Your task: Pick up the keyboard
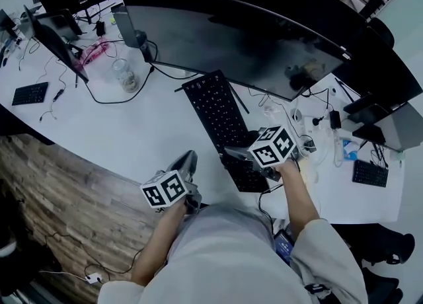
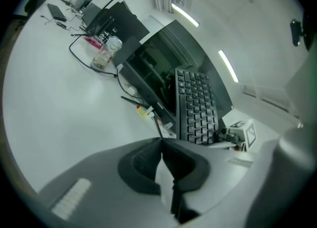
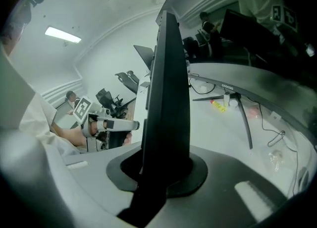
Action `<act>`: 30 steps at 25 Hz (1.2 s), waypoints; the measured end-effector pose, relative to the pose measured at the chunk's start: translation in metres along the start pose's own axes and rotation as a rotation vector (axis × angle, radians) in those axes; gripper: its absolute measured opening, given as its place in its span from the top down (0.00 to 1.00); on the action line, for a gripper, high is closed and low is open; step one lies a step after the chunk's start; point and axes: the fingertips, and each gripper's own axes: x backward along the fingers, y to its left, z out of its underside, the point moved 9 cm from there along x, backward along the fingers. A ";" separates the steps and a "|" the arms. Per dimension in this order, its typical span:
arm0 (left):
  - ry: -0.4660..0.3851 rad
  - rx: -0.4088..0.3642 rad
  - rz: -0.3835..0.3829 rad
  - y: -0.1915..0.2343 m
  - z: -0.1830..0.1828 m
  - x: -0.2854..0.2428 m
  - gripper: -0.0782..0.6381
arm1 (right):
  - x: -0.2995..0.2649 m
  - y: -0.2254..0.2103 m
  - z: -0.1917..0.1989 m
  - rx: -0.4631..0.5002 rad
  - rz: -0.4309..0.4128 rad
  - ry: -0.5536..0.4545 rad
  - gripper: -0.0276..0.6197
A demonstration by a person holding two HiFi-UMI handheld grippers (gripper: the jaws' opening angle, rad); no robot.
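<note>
Keyboard [image 1: 218, 111], black, sits clamped at its near end in the right tool [image 1: 232, 154] over the white tabletop [image 1: 142, 134]; the left tool [image 1: 188, 160] is closed on nothing.

White desk [image 1: 142, 139]; jar [image 1: 124, 75] and curved monitor [image 1: 231, 38] atop.

Black keyboard [image 1: 219, 114] slanting before the monitor [image 1: 231, 38], near end seemingly raised off the desk [image 1: 142, 127]
</note>
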 end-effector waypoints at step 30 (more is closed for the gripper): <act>-0.036 -0.254 0.126 -0.022 -0.019 0.043 0.89 | 0.061 0.055 0.027 -0.047 0.251 -0.296 0.84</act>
